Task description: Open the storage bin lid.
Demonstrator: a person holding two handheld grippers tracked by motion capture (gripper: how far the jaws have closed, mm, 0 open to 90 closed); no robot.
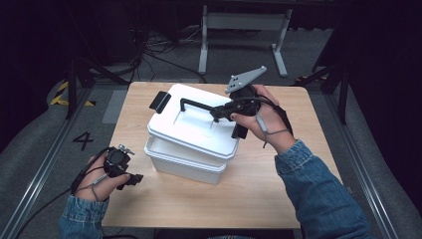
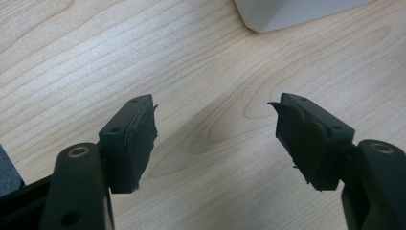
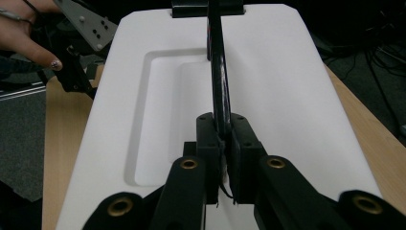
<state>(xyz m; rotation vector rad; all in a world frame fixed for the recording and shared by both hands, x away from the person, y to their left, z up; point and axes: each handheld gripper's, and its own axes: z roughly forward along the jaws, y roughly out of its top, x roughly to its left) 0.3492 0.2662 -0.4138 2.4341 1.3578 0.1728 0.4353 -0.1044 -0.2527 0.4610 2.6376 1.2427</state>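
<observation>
Both jaws of your right gripper point(image 3: 223, 158) clamp the lid's black handle point(image 3: 218, 72) at frame centre; your left gripper point(image 2: 215, 139) gapes wide, lower left.

white box point(image 2: 292, 12) cut off at top edge, lid point(image 3: 268, 81) hiding box below, handle point(image 3: 218, 72) end pinched inside claw

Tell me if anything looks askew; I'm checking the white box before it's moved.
The lid sits tilted and shifted off the white box, its front rim exposed, because the right gripper is shut on the black handle. The left gripper's pads look frayed.
</observation>
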